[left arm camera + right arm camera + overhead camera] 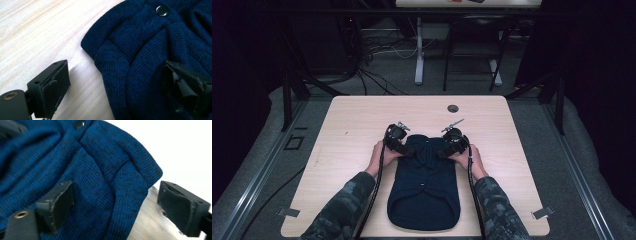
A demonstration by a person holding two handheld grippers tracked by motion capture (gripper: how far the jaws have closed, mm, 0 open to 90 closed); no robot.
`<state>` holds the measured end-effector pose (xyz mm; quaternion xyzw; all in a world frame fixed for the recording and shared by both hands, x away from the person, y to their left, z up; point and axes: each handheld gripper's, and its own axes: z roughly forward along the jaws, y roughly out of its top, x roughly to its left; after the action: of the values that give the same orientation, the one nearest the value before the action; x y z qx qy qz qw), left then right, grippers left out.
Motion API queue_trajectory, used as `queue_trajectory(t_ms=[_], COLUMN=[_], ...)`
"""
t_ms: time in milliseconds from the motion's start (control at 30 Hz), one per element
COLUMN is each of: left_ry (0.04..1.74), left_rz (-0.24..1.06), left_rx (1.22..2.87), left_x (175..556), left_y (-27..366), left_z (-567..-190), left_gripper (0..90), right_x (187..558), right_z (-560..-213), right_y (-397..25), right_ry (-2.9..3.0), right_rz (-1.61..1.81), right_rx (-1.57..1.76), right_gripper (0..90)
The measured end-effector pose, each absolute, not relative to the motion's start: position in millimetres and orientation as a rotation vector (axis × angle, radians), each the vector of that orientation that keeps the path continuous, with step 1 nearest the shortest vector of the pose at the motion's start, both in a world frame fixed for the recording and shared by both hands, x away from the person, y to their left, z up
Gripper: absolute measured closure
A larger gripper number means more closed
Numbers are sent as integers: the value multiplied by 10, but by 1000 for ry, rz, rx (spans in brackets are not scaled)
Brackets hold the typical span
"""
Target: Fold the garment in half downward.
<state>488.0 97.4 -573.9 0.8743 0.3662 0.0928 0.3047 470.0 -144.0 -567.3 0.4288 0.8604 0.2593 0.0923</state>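
Light wooden table (347,150), seen from above, with a cable hole (453,108) near the far edge. Dark blue knitted garment (424,187) laid flat at the near centre, rounded end toward the person, far end bunched between the two tools. Camouflage sleeves (342,207) entering from the bottom.

Left gripper (398,140) set at the garment's far left corner, jaws spread and holding nothing: in the left gripper view, one jaw over bare wood, the other over the knit, the folded edge (110,57) between them. Right gripper (453,141) mirrored at the far right corner, likewise released: in the right gripper view, one jaw resting on or just above the fabric, the other beyond the edge (140,177) over the table. Small dark snap button (162,10) near the top of the knit.

Likely step: pinching both far corners for a fold or a lift. Best done by sliding the outer jaw low along the wood, beneath the doubled edge, then closing on every layer at once. Both sides to close together and at equal depth, so the cloth rises level. Risk: a shallow bite slipping off the thick, stretchy rib.
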Motion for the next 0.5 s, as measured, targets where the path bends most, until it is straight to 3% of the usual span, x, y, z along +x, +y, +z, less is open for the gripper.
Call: queue_trajectory(t_ms=[200,500], left_ry=[974,935], left_rz=[298,296], left_rx=[2309,2294], left_x=[4809,4727], left_y=[937,930], left_z=[-5752,-5735], left_gripper=[113,265], right_x=[4659,4581], right_z=[-5654,-5629], right_y=[-1384,-1371], right_ry=[2565,2568], right_rz=[728,749], right_rx=[1223,1204], right_gripper=[220,379])
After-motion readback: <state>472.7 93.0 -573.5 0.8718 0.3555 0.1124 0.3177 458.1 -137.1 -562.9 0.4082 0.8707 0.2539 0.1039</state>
